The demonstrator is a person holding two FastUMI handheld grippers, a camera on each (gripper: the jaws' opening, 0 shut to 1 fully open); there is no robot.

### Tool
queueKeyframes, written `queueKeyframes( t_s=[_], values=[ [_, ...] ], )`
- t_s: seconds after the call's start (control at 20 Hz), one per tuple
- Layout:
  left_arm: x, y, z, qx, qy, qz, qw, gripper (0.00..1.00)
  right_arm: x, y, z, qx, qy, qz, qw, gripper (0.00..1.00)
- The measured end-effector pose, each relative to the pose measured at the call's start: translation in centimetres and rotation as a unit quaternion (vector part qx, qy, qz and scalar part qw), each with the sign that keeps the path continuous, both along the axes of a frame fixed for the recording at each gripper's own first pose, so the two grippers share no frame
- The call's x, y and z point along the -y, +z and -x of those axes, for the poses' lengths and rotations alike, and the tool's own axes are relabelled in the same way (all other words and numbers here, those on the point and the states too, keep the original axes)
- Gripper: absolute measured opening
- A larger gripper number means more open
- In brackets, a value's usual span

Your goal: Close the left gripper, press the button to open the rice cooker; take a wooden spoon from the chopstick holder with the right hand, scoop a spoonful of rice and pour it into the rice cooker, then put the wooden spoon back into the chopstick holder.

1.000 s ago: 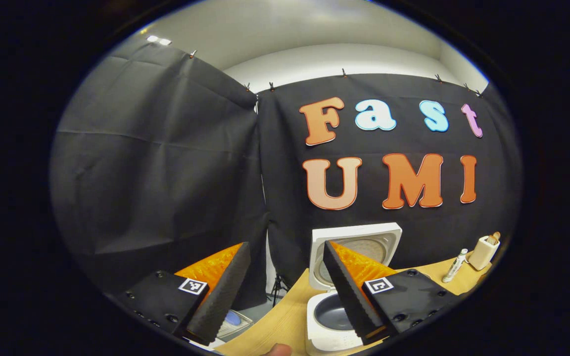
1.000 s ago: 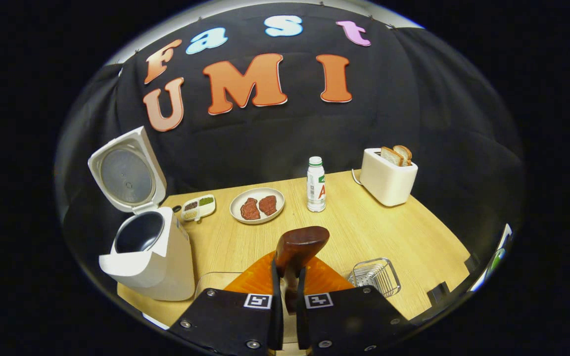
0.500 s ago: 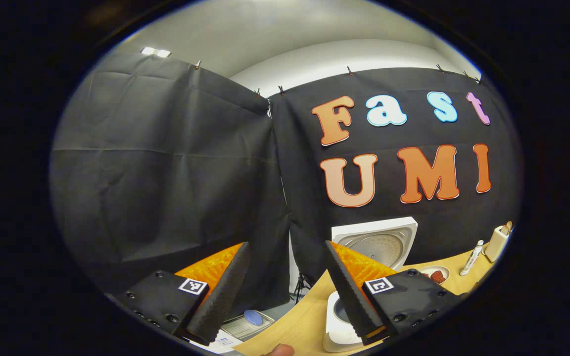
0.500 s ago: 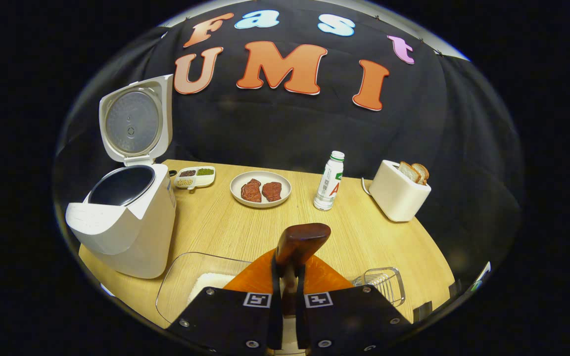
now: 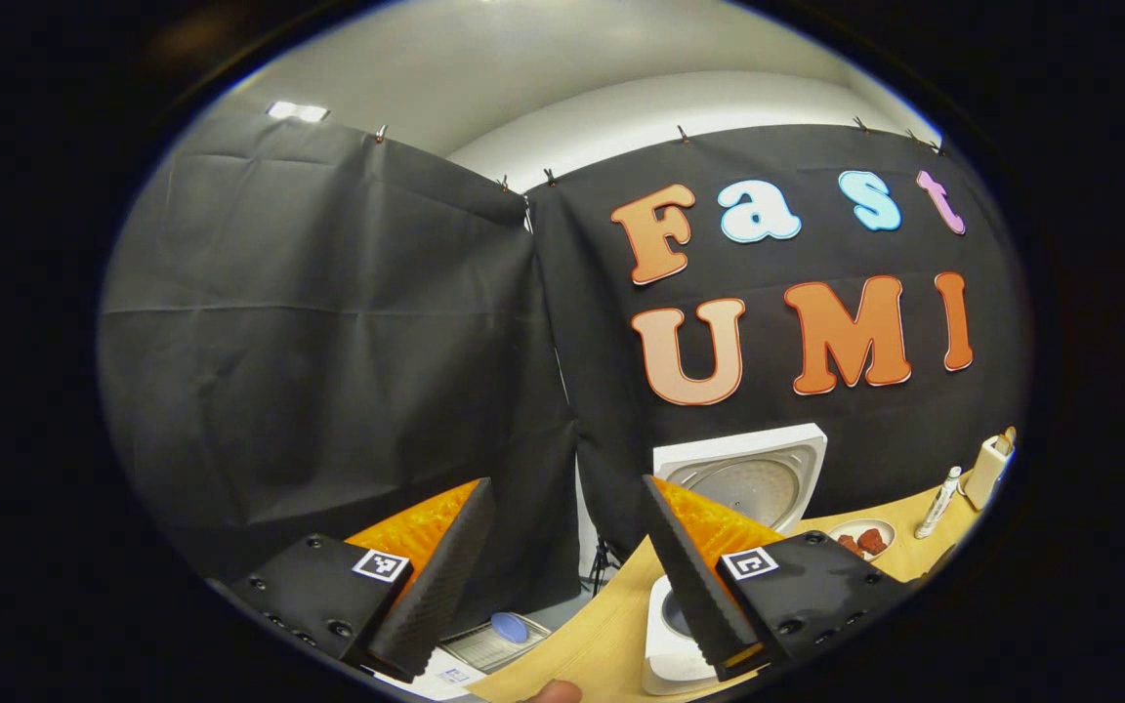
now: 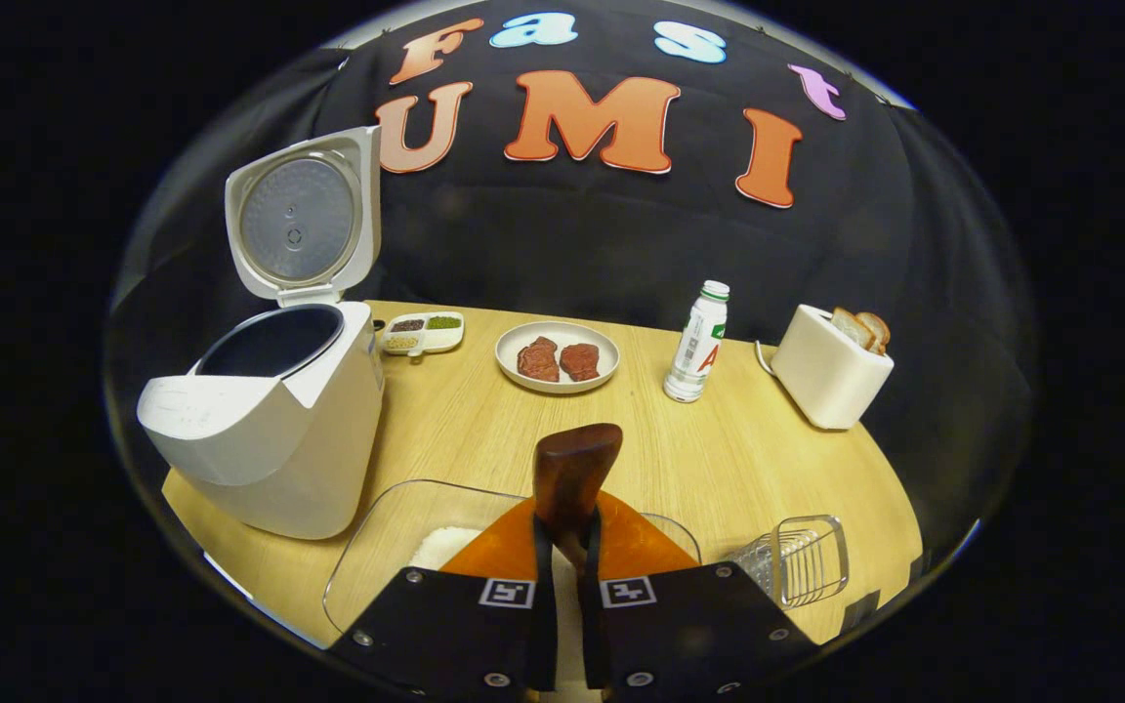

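I am gripping the wooden spoon (image 6: pixel 574 474) in my right claw (image 6: pixel 562 547), both fingers pressing on its neck, the dark bowl of the spoon standing up past my fingertips. I am holding it over the clear container (image 6: pixel 377 547) of white rice (image 6: pixel 440 547), which is sitting at the near edge of the surface (image 6: pixel 484 430), just right of the rice cooker (image 6: pixel 260 430).

The rice cooker is standing at the left end of the surface with its lid (image 6: pixel 301 220) swung up and upright behind it, the dark inner pot (image 6: pixel 274 340) showing bare. Just behind and right of the cooker a small divided dish (image 6: pixel 423 332) of grains is lying; farther right of it a plate (image 6: pixel 558 356) with two pieces of meat, then a white bottle (image 6: pixel 699 329), then a toaster (image 6: pixel 831 363) with bread slices sticking out, well away from the cooker. The wire chopstick holder (image 6: pixel 797 561) is resting at the near right of the surface, on the far side of the rice container from the cooker.

I am holding my left claw (image 5: pixel 562 576) wide apart and gripping nothing, up in the air to the left of the cooker. In the left gripper view, the cooker's raised lid (image 5: pixel 743 478) is showing past my right-hand finger, with the bottle (image 5: pixel 938 488) and toaster (image 5: pixel 990 467) far beyond it. A fingertip (image 5: pixel 553 691) is peeking in at the bottom edge.
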State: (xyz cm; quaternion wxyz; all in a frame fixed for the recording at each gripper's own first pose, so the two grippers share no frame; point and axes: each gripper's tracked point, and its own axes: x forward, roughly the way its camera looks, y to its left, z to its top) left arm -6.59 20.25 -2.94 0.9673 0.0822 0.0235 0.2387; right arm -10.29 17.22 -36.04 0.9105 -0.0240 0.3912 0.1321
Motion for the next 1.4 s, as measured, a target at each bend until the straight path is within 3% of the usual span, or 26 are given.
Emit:
queueKeyframes(
  t_s=[0.15, 0.3, 0.5, 0.8, 1.05, 1.4],
  values=[
    [0.1, -0.2, -0.4, -0.003, -0.002, 0.002, 1.0, 0.99, -0.5, 0.2, 1.1, -0.01, 0.0, -0.02, 1.0, 0.11],
    [0.2, -0.5, -0.7, -0.006, -0.005, 0.001, 1.0, 0.99, -0.3, 0.6, 2.0, -0.05, -0.036, -0.072, 0.995, 0.1],
    [0.7, -1.0, -1.1, -0.014, -0.011, 0.001, 1.0, 0.99, 0.4, -0.2, 1.2, -0.106, -0.108, -0.135, 0.979, 0.1],
    [0.8, -1.5, -1.4, -0.02, -0.022, 0.002, 1.0, 1.0, 0.7, -0.4, 1.6, -0.154, -0.168, -0.194, 0.954, 0.1],
    [0.0, -1.9, -0.9, -0.022, -0.018, 0.008, 1.0, 0.99, -1.3, 0.5, 2.0, -0.176, -0.166, -0.235, 0.942, 0.1],
    [-1.3, -1.8, 0.2, -0.019, -0.009, 0.013, 1.0, 0.99, -2.8, 0.8, 2.1, -0.215, -0.181, -0.308, 0.909, 0.1]
  ],
)
